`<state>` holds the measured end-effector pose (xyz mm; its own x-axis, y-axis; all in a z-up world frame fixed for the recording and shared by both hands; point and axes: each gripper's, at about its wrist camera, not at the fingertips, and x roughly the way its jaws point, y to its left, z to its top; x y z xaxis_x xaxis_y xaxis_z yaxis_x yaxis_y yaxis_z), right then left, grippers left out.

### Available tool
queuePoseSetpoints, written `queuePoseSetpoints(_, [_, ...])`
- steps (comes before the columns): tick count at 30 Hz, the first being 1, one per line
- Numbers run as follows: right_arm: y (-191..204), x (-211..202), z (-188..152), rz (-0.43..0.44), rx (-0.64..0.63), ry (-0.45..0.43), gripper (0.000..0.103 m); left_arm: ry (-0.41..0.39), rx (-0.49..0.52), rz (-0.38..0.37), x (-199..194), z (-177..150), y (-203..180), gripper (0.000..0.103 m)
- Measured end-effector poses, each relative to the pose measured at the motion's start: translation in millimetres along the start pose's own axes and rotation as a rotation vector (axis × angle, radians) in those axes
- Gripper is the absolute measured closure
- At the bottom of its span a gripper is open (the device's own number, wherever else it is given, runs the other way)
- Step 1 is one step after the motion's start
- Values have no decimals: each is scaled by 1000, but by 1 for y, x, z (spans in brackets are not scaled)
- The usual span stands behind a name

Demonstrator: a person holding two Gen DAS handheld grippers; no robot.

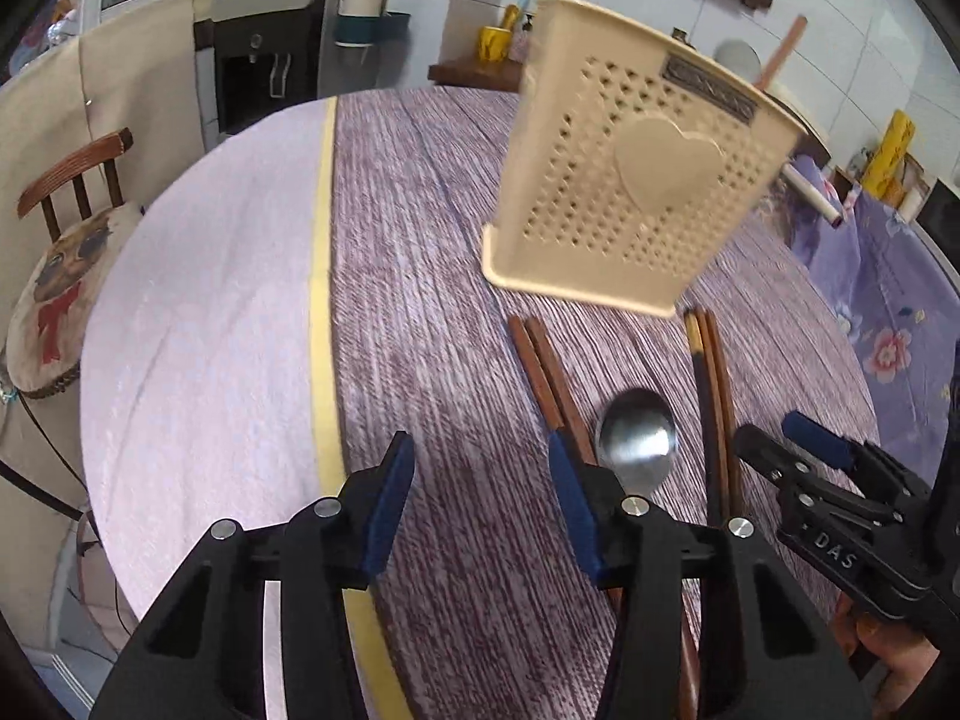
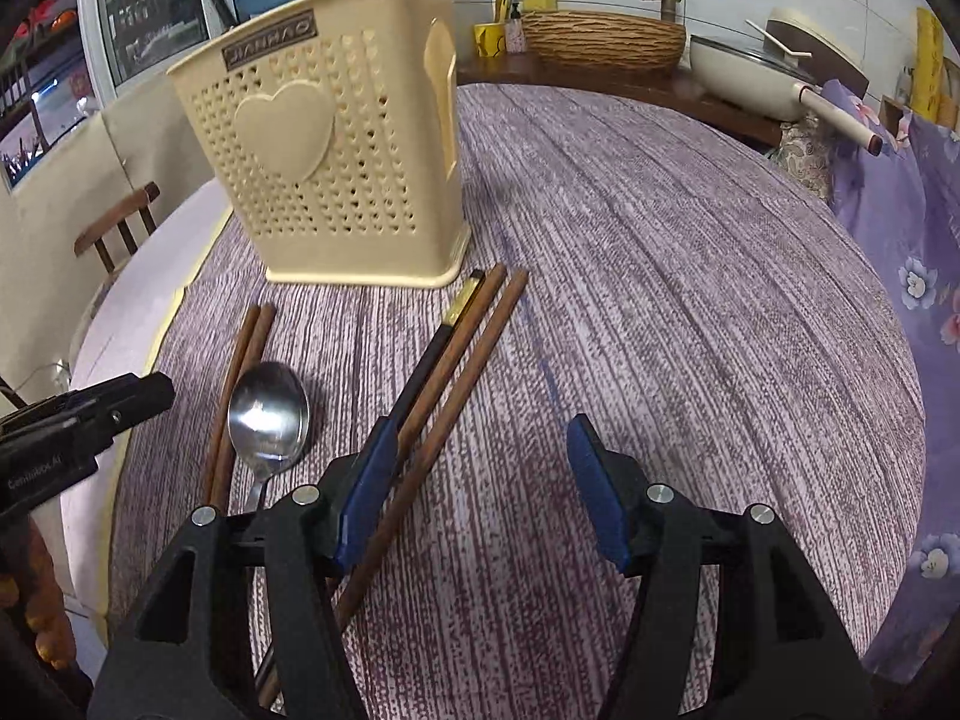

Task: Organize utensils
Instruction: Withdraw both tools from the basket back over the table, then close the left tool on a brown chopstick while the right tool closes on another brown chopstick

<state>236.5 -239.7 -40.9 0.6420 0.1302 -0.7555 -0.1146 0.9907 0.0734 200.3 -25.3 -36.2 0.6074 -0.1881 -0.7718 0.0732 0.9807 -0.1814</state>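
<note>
A cream perforated utensil holder (image 1: 636,180) with a heart on its side stands on the table; it also shows in the right wrist view (image 2: 336,150). In front of it lie a pair of brown chopsticks (image 1: 546,372) (image 2: 240,372), a steel spoon (image 1: 639,444) (image 2: 269,414) and a second bundle of chopsticks, one black with a gold band (image 1: 714,396) (image 2: 462,354). My left gripper (image 1: 483,480) is open and empty above the cloth, left of the utensils. My right gripper (image 2: 483,468) is open and empty, its left finger over the second bundle; it shows in the left view (image 1: 792,438).
The round table has a purple striped cloth (image 2: 690,300) with a yellow edge band (image 1: 321,300) and a pale cloth beyond. A wooden chair (image 1: 66,228) stands at the left. A woven basket (image 2: 600,36), a pan (image 2: 744,78) and a floral cloth (image 2: 900,240) are behind and right.
</note>
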Motion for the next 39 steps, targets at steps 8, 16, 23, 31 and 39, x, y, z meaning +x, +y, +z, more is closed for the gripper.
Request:
queuePoseSetpoints(8, [3,0,-6,-36,-18,8,44,14,65,25,5,-12,-15,56])
queuePoseSetpoints(16, [5,1,-9,-28,-17,15,44,22,80,25,7,-14,-21,56])
queuePoseSetpoints(23, [6,0,-8,-47,-28,22,44,22,103,64,8,-17,-26,57])
queuePoseSetpoints(31, [-10,4,-6,-12,22,48,49,27,68,80,8,-11,-13,57])
queuePoseSetpoints(39, [-11,12,2,-25,35,53,53,23,50,42,8,-4,-19,57])
